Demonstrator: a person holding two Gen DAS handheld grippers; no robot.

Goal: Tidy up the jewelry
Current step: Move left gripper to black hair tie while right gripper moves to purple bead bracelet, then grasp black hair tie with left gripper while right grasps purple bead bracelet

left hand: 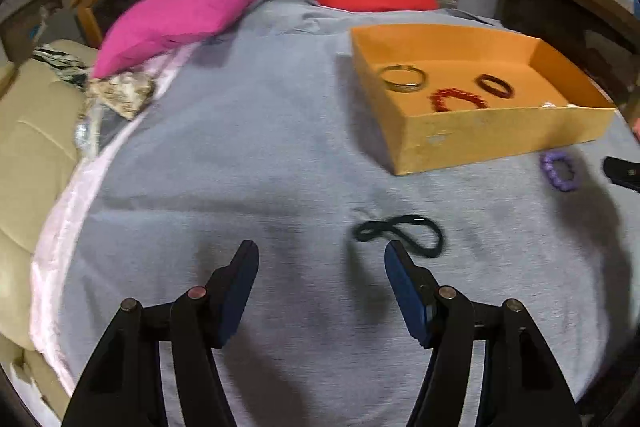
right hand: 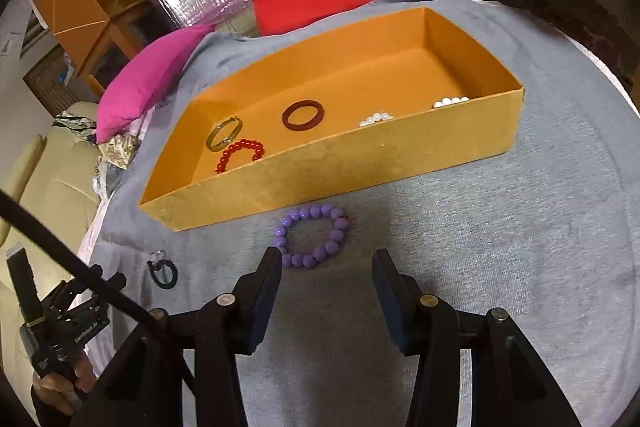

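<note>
Now both grippers hang over the grey cloth [right hand: 480,227], each lined up on a loose piece. The right gripper [right hand: 327,269] has its jaws apart and empty; the purple bead bracelet [right hand: 312,235] lies flat just beyond the fingertips, near the front wall of the orange box [right hand: 360,163]. The left gripper [left hand: 322,259] is also spread and empty, with the dark cord loop [left hand: 400,235] on the cloth just beside its right finger.

For a clean pick, I'd straddle one side of the bead ring, not the whole ring, press down to the cloth, then close; the beads are round and may roll out of a shallow pinch. The cord is thin and limp, so it needs a low, centred pinch, likely at its crossing.

Box contents: a gold bangle [right hand: 224,133], a red bead bracelet [right hand: 240,155], a dark red ring bangle [right hand: 302,115], and white beads [right hand: 376,119], with more [right hand: 450,102] along the front wall; possibly two pearl pieces, mostly hidden. Far half of the box is bare. Two pieces remain outside.
</note>
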